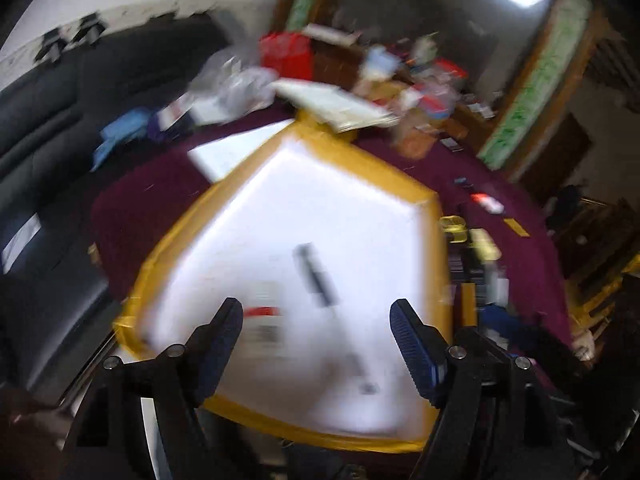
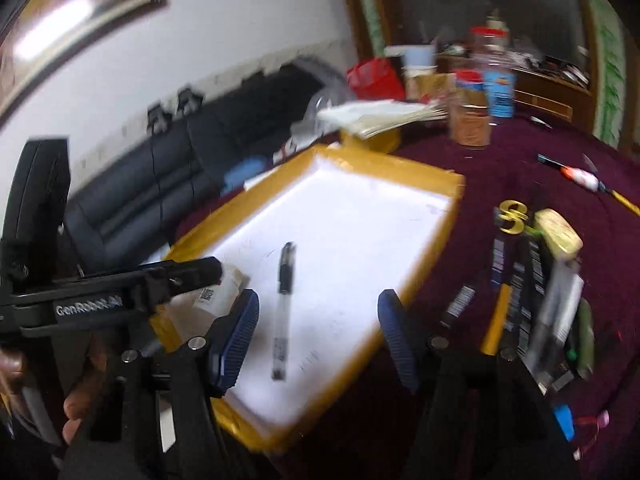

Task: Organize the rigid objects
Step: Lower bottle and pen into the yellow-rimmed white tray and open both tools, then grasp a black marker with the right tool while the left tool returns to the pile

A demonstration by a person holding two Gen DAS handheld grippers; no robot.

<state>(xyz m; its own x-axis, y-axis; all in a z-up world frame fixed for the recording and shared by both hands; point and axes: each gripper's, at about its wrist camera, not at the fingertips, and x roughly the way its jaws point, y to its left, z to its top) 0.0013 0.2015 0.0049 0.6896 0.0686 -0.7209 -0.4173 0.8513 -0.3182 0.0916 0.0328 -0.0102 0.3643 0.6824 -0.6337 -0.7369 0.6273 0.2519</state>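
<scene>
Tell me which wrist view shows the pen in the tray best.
Right wrist: the pen lies sharp on the white tray, black cap and clear barrel distinct. In the left wrist view the pen is only a motion-blurred dark streak.

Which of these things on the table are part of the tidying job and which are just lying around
Part of the job:
- yellow-rimmed white tray
- pen lying in the tray
- pile of loose items on the cloth right of the tray
- left gripper and right gripper, both open

Just lying about:
- stack of papers
- jars
- red bag
- black sofa
</scene>
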